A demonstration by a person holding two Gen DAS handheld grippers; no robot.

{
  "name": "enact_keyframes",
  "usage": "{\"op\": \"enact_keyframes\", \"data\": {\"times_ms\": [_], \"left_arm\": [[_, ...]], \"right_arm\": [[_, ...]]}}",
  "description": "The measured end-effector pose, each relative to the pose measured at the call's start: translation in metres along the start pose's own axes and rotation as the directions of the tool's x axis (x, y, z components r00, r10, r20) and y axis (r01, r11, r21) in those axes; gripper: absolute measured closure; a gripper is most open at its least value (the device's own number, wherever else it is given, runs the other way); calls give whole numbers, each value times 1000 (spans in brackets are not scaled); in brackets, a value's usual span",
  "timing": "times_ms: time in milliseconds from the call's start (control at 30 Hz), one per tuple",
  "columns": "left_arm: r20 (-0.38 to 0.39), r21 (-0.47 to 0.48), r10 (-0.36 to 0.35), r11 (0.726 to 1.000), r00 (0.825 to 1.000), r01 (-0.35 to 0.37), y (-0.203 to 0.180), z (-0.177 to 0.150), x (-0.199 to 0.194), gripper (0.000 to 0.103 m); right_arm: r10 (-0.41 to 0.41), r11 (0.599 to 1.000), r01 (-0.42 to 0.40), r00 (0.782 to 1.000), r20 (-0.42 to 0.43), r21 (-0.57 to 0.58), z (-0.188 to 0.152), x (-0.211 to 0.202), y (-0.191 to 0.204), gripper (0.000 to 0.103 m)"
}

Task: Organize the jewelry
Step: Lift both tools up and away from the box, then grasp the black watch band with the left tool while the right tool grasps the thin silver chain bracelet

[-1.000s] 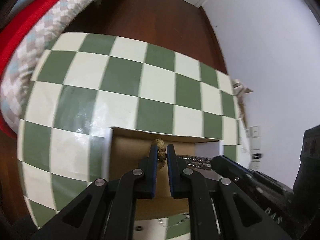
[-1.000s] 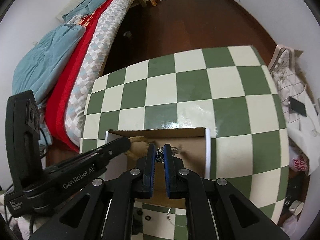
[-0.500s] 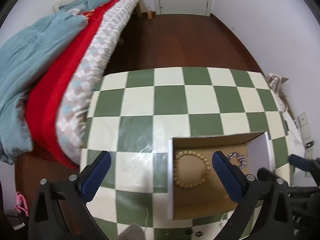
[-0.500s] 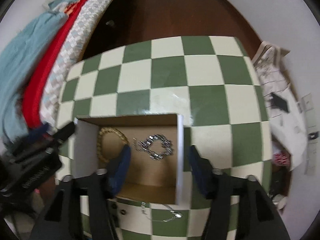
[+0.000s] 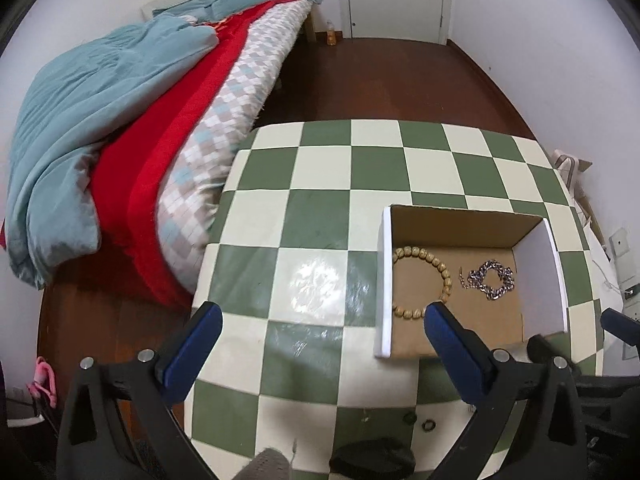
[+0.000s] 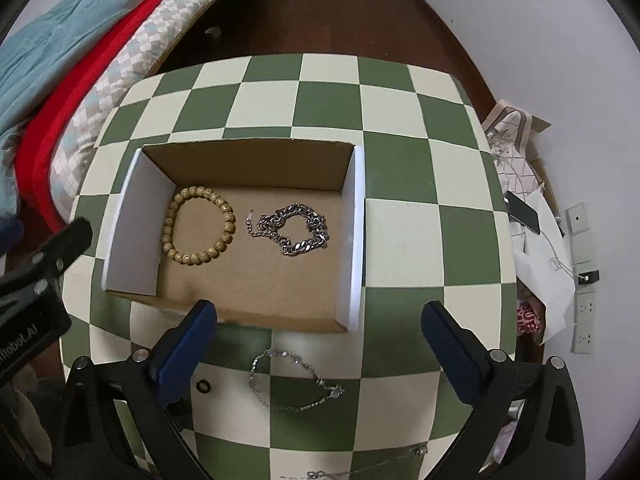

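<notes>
Checkered table (image 6: pixel 400 224) carries the cardboard box (image 6: pixel 356 240), beaded bracelet (image 6: pixel 198 226) and chunky chain (image 6: pixel 294 230) already inside. Right gripper (image 6: pixel 316 344), jaws wide apart, hovers over a thin chain (image 6: pixel 296 380), probably next: pinch a bunched section. Left gripper (image 5: pixel 320 344) is equally spread, empty.

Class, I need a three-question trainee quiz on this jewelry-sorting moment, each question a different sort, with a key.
1. True or false: the wooden bead bracelet and the silver chain bracelet lie touching inside the cardboard box.
2. Multiple choice: the thin silver chain lies (a) in the box, (b) on the checkered table in front of the box, (c) in the right tongs.
3. Fill in: both the left tongs and right tongs are ____.

Key: 1 false, they lie apart; 2 b; 3 open.
</notes>
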State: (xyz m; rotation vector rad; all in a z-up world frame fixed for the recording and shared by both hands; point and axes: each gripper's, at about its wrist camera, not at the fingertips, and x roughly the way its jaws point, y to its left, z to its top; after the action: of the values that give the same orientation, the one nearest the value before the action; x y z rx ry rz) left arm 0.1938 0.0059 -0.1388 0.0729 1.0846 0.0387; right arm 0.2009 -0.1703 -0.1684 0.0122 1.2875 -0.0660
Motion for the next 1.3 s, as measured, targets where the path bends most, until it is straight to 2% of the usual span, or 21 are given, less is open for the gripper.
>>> {"op": "enact_keyframes", "data": {"times_ms": [433,800,1067,1200,1300], "left_arm": [[164,-11,-4,1000,986,5,16,-31,-82,0],[272,-13,16,1000,962,-13,25,-52,-141,0],[279,-7,18,1000,960,-17,25,-67,-155,0],[259,-33,52,998,964,-45,32,-75,-144,0],[235,-45,80,996,969,-71,37,-84,-127,0]], "right_arm": [[-31,998,24,988,151,51,-39,-68,-1,0],[-44,998,31,954,298,49,-76,-143,5,0],[-35,998,14,927,374,59,-99,-186,9,0],[-2,997,-30,921,389,76,-107,-193,6,0],[42,991,-84,930,365,101,-113,-182,-1,0]]}}
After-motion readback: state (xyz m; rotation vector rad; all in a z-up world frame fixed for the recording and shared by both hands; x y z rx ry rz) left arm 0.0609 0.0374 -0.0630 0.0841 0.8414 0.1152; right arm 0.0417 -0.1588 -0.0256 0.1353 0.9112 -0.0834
